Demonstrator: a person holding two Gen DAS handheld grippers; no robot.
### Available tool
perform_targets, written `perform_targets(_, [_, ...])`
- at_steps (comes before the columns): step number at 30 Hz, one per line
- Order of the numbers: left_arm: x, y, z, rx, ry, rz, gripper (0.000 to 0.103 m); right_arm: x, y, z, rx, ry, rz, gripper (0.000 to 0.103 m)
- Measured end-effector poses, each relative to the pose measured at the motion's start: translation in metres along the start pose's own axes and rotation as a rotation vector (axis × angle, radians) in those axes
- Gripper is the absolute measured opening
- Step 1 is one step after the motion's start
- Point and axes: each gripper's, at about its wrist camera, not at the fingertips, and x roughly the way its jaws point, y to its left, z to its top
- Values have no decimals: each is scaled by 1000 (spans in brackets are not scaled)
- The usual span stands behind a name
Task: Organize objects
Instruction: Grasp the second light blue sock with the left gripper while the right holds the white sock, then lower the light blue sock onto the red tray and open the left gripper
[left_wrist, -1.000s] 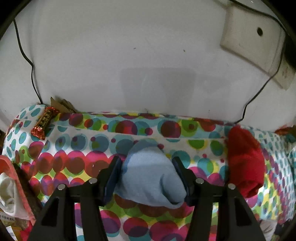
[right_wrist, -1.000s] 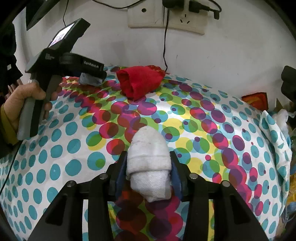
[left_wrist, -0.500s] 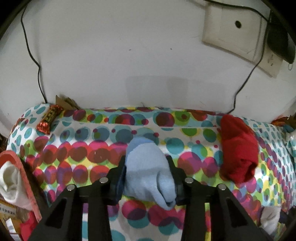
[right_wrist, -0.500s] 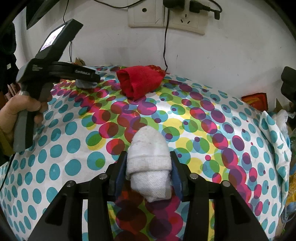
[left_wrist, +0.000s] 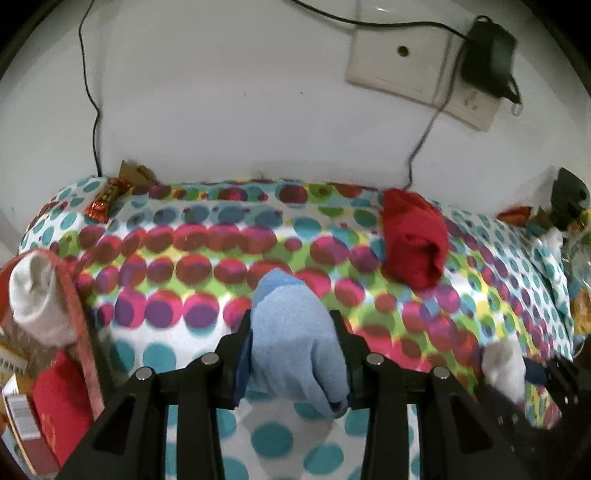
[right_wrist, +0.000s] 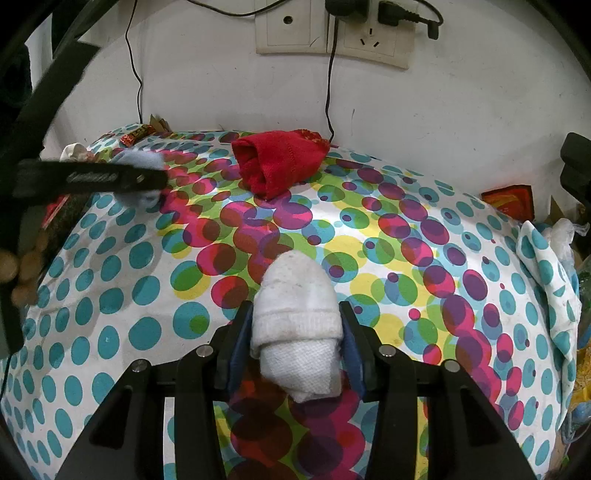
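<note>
My left gripper (left_wrist: 293, 325) is shut on a rolled light blue sock (left_wrist: 295, 332) and holds it above the dotted tablecloth (left_wrist: 207, 258). My right gripper (right_wrist: 295, 321) is shut on a rolled white sock (right_wrist: 297, 325) over the middle of the cloth (right_wrist: 388, 258). A rolled red sock (left_wrist: 412, 243) lies near the back wall; it also shows in the right wrist view (right_wrist: 277, 164). The left gripper with the blue sock (right_wrist: 142, 162) shows at the left in the right wrist view. The white sock (left_wrist: 504, 367) shows at the lower right in the left wrist view.
A red-rimmed basket (left_wrist: 79, 314) holding a white sock (left_wrist: 35, 295) stands off the table's left edge. A candy bar (left_wrist: 107, 199) lies at the back left corner. Wall sockets with plugs and cables (right_wrist: 332, 37) are behind. Clutter (right_wrist: 509, 199) sits at the right edge.
My left gripper has pulled back and to the left with the blue sock, away from the wall. My right gripper has kept still with the white sock.
</note>
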Motion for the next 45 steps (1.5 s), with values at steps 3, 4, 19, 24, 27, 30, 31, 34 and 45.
perform_targets(3, [-15, -6, -16, 25, 0, -8, 38, 0, 0, 0, 0, 0, 0, 42])
perform_targets(4, [-12, -15, -16, 33, 2, -15, 38, 0, 0, 0, 0, 0, 1, 42])
perform_targets(19, [-74, -34, -69, 146, -20, -53, 38, 0, 0, -1, -1, -1, 1, 42])
perform_targets(24, [-96, -28, -83, 172, -38, -42, 38, 0, 0, -1, -1, -1, 0, 42])
perform_targets(27, [-111, -22, -91, 190, -54, -19, 38, 0, 0, -1, -2, -1, 0, 43])
perform_targets(30, [-125, -9, -96, 173, -64, -13, 38, 0, 0, -1, -2, -1, 0, 43])
perform_targets(31, [-128, -4, -98, 164, -64, -13, 38, 0, 0, -1, -2, -1, 0, 42])
perform_targets(34, [-139, 12, -102, 138, -72, 0, 38, 0, 0, -1, -2, -1, 0, 42])
perform_targets(45, [-171, 74, -102, 40, -111, 84, 38, 0, 1, -1, -2, -1, 0, 42])
